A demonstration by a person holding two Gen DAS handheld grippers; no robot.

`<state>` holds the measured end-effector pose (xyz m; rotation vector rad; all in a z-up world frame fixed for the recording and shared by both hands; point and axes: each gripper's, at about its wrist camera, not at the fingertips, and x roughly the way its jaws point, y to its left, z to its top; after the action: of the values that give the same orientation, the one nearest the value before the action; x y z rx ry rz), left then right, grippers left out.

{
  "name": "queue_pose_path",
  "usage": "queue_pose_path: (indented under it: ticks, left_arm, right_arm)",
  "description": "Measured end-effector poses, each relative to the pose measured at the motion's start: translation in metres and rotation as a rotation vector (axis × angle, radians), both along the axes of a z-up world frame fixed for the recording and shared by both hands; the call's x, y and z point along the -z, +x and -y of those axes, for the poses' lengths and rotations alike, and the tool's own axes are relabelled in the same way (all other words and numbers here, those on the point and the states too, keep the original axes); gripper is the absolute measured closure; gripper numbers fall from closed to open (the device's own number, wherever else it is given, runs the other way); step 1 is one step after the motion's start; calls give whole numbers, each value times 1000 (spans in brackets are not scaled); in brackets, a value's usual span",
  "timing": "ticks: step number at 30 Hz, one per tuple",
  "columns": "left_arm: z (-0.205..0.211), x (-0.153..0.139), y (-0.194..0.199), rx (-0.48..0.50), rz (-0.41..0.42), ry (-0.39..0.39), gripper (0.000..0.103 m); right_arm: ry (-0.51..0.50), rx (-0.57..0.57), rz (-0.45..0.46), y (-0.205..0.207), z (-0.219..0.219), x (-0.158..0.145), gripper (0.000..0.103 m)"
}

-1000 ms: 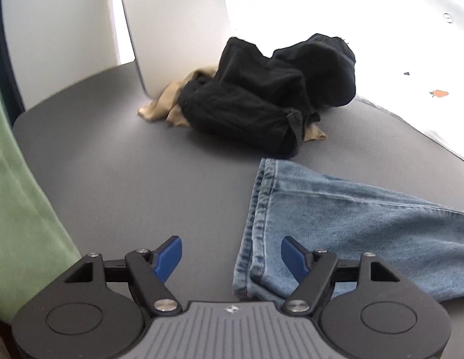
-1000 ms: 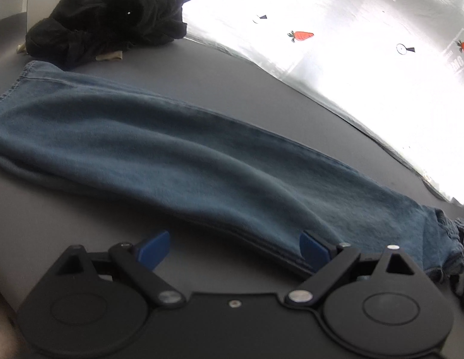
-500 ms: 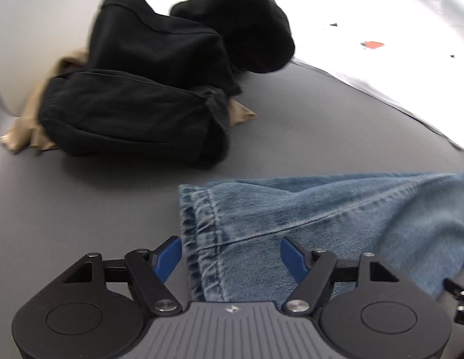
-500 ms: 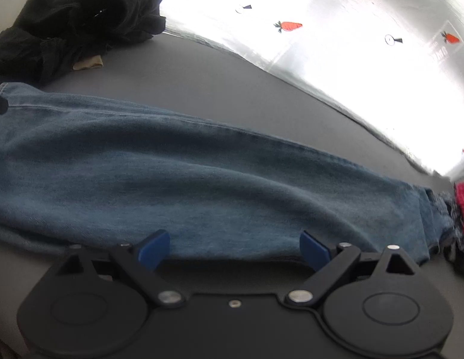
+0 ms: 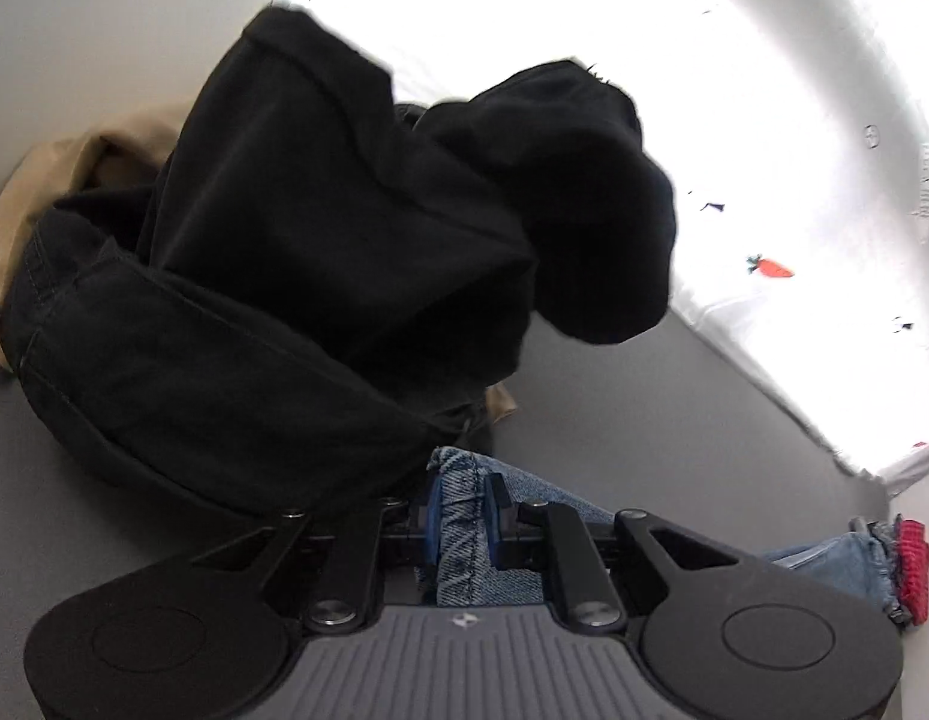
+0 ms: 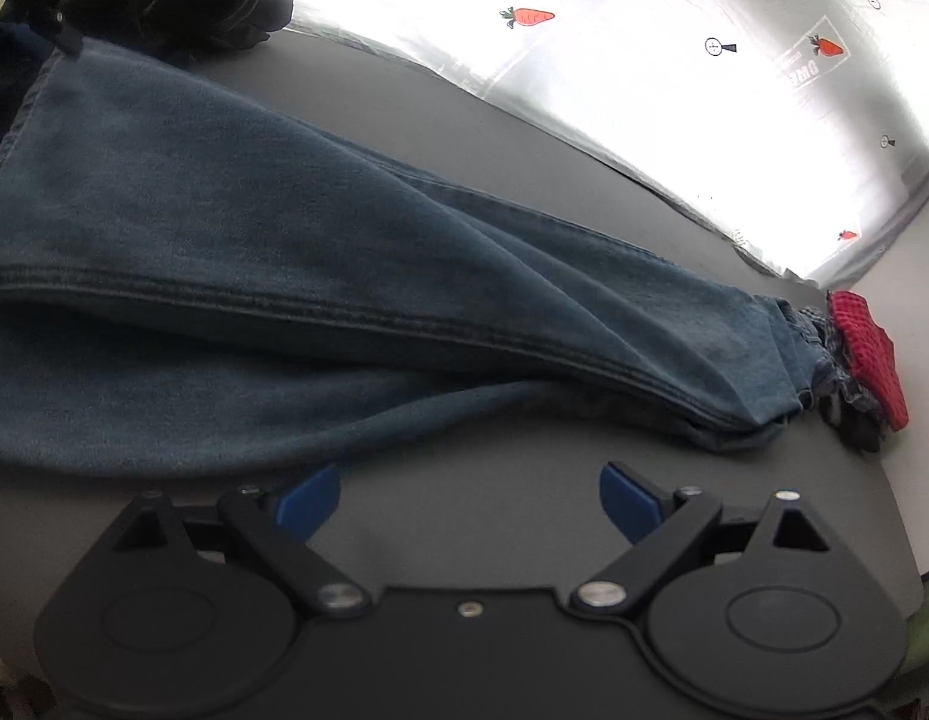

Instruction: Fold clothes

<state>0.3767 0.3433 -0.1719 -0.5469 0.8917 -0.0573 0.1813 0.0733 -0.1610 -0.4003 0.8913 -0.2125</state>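
Blue jeans [image 6: 320,276] lie stretched across the grey table [image 6: 524,150], one leg lying over the other, hem end at the far left. My left gripper [image 5: 461,519] is shut on the jeans hem [image 5: 458,531], close against a black clothes heap. It also shows in the right wrist view [image 6: 56,30] at the top left corner, on the hem. My right gripper [image 6: 467,501] is open and empty, just in front of the near edge of the jeans.
A heap of black clothes [image 5: 320,276] with a tan garment [image 5: 74,180] under it lies right in front of the left gripper. A red knitted item [image 6: 866,348] and a checked cloth [image 6: 836,360] lie at the jeans' waist end. A bright foil sheet [image 6: 674,90] borders the table.
My left gripper has moved forward over the jeans hem and shut on it, ending close to the black heap. My right gripper has drawn back slightly from the jeans edge, still open.
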Motion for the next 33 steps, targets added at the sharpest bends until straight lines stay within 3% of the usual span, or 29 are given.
queue_pose_path:
  ticks: [2,4,8,10,14,18,20,21,24,26,29,33]
  left_arm:
    - [2,1,-12,23,-1,-7,79]
    - [6,-1,-30,80,2,21,64]
    - [16,-1,-66,220,-17,28,55]
    - [23,0,-81,288,-33,23,44]
    - [38,4,-88,383,-57,17,40]
    - [57,11,-92,471,-121,67,39]
    - [65,15,-96,507,-148,84,42]
    - [70,15,-98,516,-152,98,50]
    - [84,12,-96,496,-150,163,97]
    - [86,9,-96,457,-145,159,100]
    - [72,-12,-101,400,-144,94,101]
    - [48,-48,-110,324,-141,-57,101]
  right_arm:
    - [-10,9,2,-3,-2,0,9]
    - [-19,14,1,-7,-5,-1,9]
    - [-14,33,-14,-15,-6,2,9]
    - [-4,45,-18,-15,-6,3,9]
    - [10,41,-16,-14,-7,3,9]
    - [0,0,-22,-17,-15,4,9]
    - [-15,-22,-25,-18,-19,5,9]
    - [-24,-31,-25,-20,-20,5,9]
    - [-36,-37,-21,-22,-19,3,9]
    - [-30,-28,-22,-23,-16,3,9]
    - [-27,-13,-20,-24,-11,2,9]
    - [-30,-2,-12,-25,-3,2,9]
